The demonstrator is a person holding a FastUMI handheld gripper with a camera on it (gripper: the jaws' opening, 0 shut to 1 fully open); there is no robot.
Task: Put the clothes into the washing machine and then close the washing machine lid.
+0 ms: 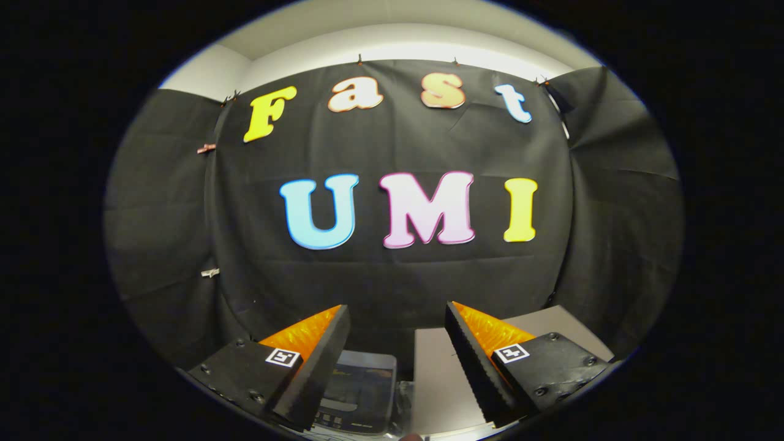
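Claw [398,318]: held up level, facing the booth's black cloth wall [392,269]. Its two fingers [324,361] stand spread well apart, the serrated inner faces turned toward each other, with nothing pinched between them. Each finger carries a small square marker tag on its block.

Washing machine [358,392]: low down, seen through the gap between the fingers and nearer the left one. What shows is a dark top panel with a glossy, rounded-corner lid or window and a row of small buttons at its near edge. Whether the lid is up or down cannot be told from here, as the left finger covers part of it.

Bench [438,380]: a pale grey flat surface, just beside the machine on its right, running under and beyond the right finger, with a further pale corner showing past that finger toward the wall.

Clear crinkled material [404,392]: a small patch between the machine and the bench edge; too little shows to name it.

Clothes: I cannot make out any garment from this angle.

Wall fittings: small clips [210,272] hold the cloth along its left seam and top edge; pale ceiling [392,43] above.
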